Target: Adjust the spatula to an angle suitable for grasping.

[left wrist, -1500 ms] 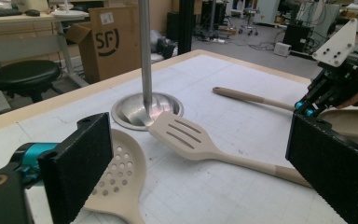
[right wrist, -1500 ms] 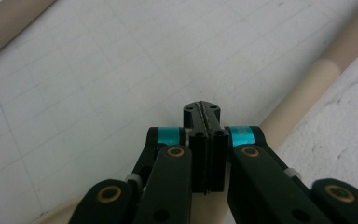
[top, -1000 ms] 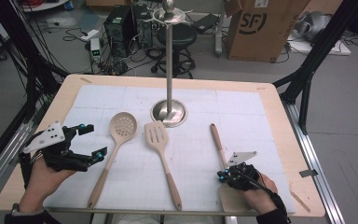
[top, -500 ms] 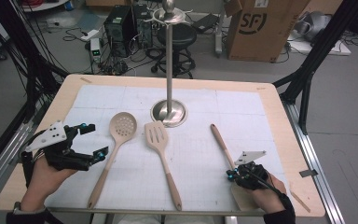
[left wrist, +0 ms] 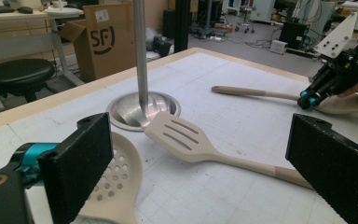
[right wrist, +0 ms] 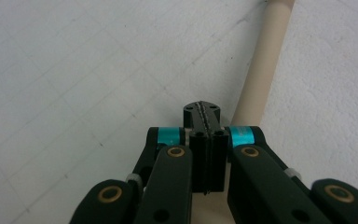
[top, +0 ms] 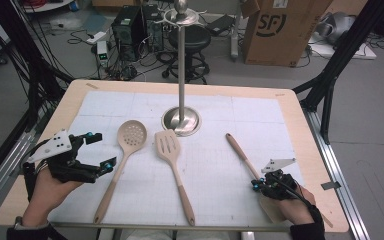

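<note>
Three wooden utensils are lying on the bench [top: 290, 107] from above; my right gripper [top: 260, 184] is sitting over the spoon [top: 240, 150] near its bowl. My left gripper [left wrist: 200, 163], jaws apart, is facing the slotted turner [left wrist: 191, 140]. My right gripper's [right wrist: 207, 112] jaws are pressing together beside the spoon's handle [right wrist: 261, 70].

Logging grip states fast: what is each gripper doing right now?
Left gripper: open, fingers wide apart, holding nothing, beside the skimmer.
Right gripper: closed, nothing between its fingers, over the third utensil.
</note>
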Motion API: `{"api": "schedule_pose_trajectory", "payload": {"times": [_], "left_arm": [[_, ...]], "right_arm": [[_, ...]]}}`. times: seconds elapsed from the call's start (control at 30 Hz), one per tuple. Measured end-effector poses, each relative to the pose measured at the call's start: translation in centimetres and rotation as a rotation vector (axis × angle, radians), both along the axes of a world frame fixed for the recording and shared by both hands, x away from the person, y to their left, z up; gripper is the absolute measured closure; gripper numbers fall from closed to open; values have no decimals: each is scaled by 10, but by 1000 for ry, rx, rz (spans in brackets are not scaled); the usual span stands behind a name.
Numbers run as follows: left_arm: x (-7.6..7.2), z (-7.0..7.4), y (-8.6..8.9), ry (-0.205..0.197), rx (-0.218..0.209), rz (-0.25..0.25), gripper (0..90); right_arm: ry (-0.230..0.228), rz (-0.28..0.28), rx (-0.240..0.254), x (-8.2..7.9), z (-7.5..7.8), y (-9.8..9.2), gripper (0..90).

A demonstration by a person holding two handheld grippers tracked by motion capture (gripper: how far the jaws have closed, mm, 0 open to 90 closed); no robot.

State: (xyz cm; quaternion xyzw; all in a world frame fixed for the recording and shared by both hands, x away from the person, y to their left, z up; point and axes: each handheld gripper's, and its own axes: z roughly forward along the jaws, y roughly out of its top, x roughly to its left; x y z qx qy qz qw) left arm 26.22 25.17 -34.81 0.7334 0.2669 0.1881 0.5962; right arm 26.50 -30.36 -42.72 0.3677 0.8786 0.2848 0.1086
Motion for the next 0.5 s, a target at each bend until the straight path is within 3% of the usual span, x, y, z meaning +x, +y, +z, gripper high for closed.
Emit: {"api": "schedule_pose_trajectory", "payload": {"times": [0.17,0.3,0.5], "left_arm": [[0,0,-2,1,6,-2,78],[0,0,-1,2,6,1,78],[0,-2,-3,8,14,-1,78]], "right_arm": [[-34,12,65,3,11,2,900],[-65,6,66,11,20,3,900],[-55,-79,77,31,18,-10,900]]}}
